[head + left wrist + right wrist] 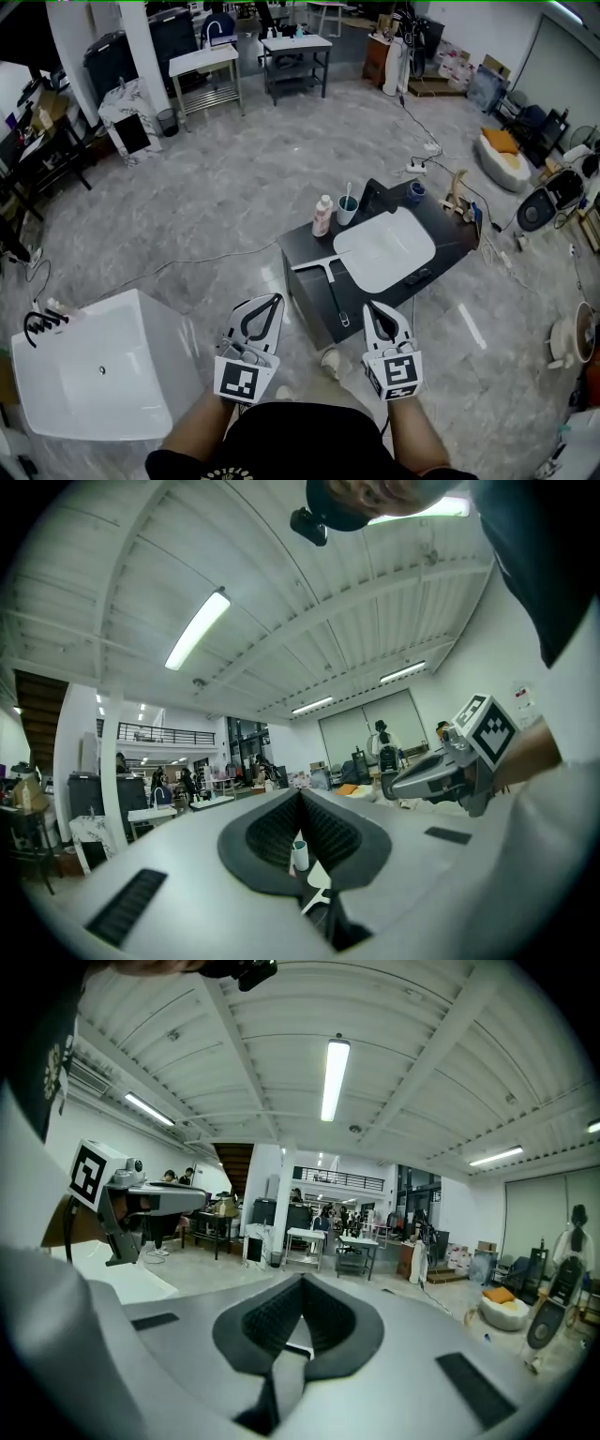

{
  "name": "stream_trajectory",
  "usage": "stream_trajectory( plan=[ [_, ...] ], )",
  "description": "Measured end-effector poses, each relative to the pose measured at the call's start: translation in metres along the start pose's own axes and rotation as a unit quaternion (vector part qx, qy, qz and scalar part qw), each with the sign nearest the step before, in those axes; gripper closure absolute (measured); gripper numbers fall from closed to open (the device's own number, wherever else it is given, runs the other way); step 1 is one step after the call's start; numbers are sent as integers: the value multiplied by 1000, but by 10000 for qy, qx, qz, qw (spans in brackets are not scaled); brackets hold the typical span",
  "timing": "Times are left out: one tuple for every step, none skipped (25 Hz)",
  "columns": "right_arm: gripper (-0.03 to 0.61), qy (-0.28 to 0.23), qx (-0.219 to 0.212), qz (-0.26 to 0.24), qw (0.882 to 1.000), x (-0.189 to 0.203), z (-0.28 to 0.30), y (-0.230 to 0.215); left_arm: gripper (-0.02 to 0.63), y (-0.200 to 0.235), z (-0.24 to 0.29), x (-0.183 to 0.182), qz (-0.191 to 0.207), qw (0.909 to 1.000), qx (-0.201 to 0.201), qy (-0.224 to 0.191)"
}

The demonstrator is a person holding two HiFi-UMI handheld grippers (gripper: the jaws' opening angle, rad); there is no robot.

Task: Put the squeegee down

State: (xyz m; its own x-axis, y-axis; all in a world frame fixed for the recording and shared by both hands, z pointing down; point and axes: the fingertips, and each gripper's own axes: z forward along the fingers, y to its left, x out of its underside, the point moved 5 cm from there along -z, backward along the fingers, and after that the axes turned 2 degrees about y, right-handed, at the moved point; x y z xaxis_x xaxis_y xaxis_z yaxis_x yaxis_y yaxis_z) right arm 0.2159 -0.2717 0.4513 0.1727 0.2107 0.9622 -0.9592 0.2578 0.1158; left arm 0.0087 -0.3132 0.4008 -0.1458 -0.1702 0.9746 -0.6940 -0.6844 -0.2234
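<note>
- Head view: the squeegee (317, 266) lies flat on the dark table (305, 246), just left of the white basin (384, 251), with its pale blade further from me than its thin handle. The left tongs (272, 300) and right tongs (371, 309) hover on my side of the basin, well apart from the squeegee. Both are pressed together and hold nothing.
- Left gripper view: the left tongs (300, 794) have their tips meeting. The squeegee (315, 883) shows through the loop below them, untouched.
- Right gripper view: the right tongs (302, 1279) are likewise closed and empty.
- Handling, as I judge it: the squeegee is light, with a stiff handle and a soft blade edge. I'd pinch mid-handle from both sides. It lies low on the table, so a shallow grip might slip.
- The put-down looks done.
</note>
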Motion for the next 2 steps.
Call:
stream_trajectory(
  plan=[
    [552, -1, -5, 14, 10000, 0, -2, 2, 595, -2, -2, 0, -17, 10000, 26, -11],
    [552, -1, -9, 27, 10000, 1, -4, 4, 595, -4, -4, 0, -35, 10000, 52, -21]
  ],
)
